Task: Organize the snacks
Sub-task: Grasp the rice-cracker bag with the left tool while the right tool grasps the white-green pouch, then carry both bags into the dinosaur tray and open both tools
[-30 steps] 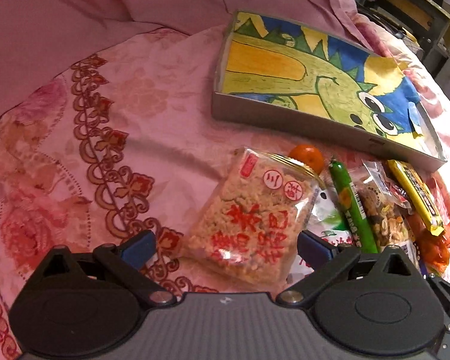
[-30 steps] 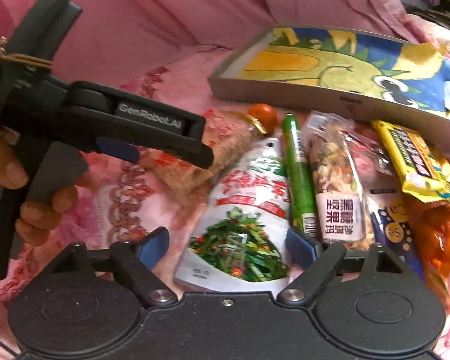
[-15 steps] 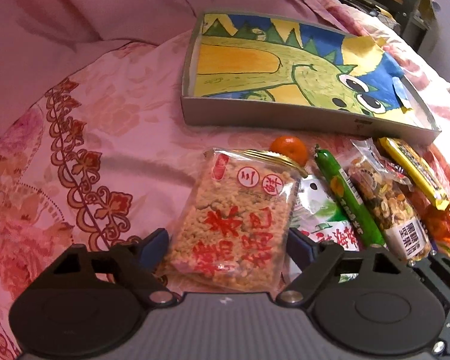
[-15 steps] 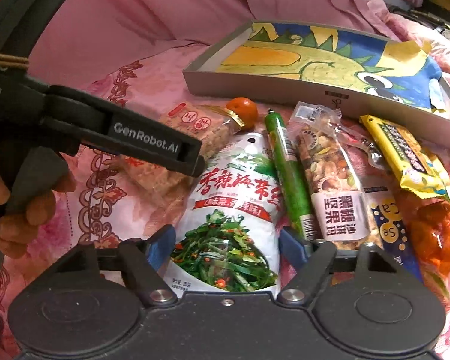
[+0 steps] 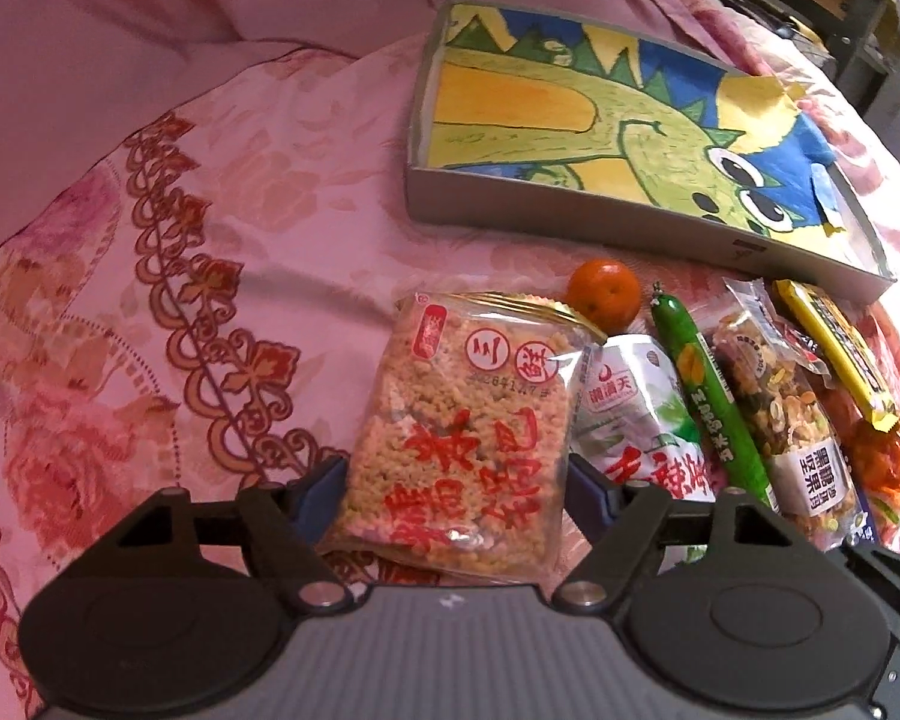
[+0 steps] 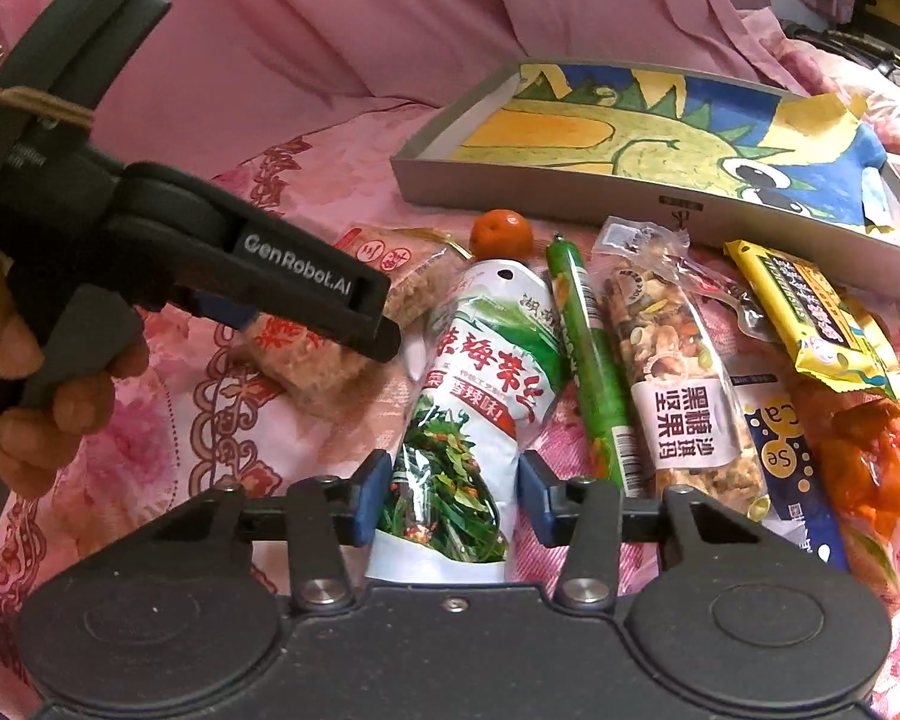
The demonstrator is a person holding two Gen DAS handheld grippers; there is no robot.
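Since the frame half a second ago, the right gripper has narrowed its jaws, and its blue pads now press both sides of the seaweed pouch, pinching the pack's lower end. The left gripper has also drawn in: its pads sit against the two edges of the rice-crisp packet, closed on it.

The grey tray, lined with a dinosaur drawing, lies on the pink bedspread; every snack sits just in front of the tray's near wall. From the rice-crisp packet toward the tray's right end come the seaweed pouch, a small orange closest to the wall, a green sausage stick, a mixed-nut bar, a yellow wrapper and an orange-red packet.
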